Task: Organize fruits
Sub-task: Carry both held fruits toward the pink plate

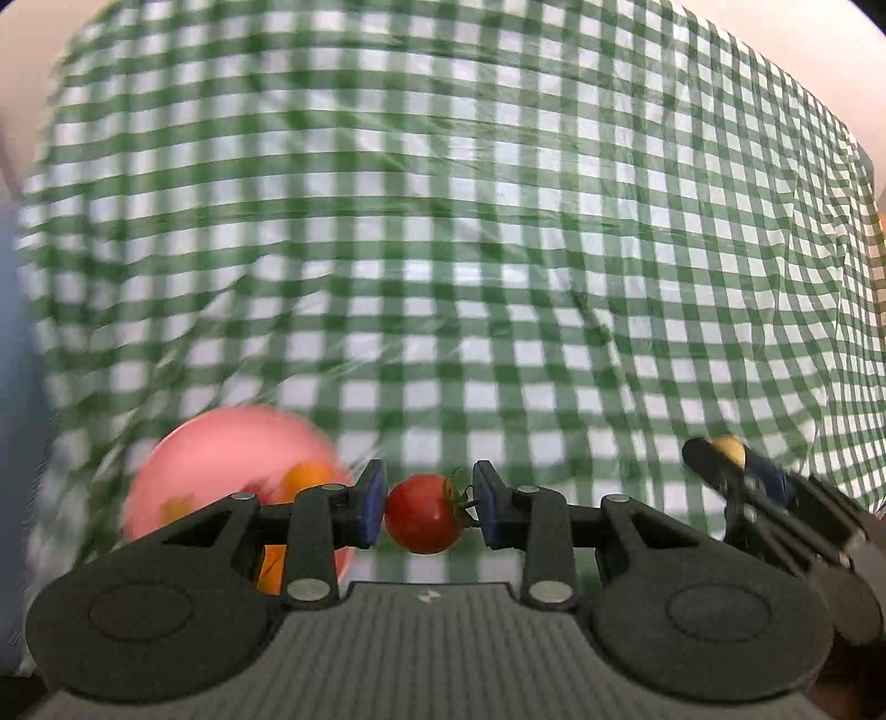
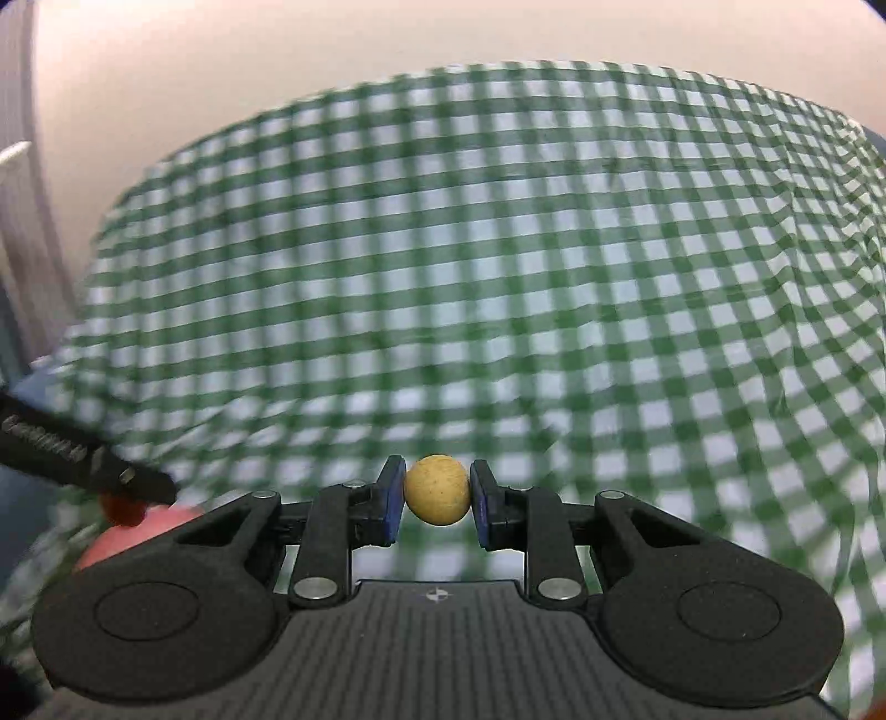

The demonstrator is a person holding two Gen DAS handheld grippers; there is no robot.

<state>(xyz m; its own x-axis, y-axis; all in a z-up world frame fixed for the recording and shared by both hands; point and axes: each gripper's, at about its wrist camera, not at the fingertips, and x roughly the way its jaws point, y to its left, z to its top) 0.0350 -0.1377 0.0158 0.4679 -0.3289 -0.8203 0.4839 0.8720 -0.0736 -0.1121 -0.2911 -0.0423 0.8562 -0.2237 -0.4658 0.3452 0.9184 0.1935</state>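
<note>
My left gripper is shut on a small red tomato with a green stem, held above the checked cloth. A pink bowl with orange fruit pieces sits just to its left. My right gripper is shut on a small round yellow fruit. In the left wrist view the right gripper shows at the right with the yellow fruit. In the right wrist view the left gripper's finger shows at far left over the pink bowl, with the tomato under it.
A green and white checked cloth covers the table, with wrinkles on its right side. A pale wall stands behind the table. A blue object stands at the left edge.
</note>
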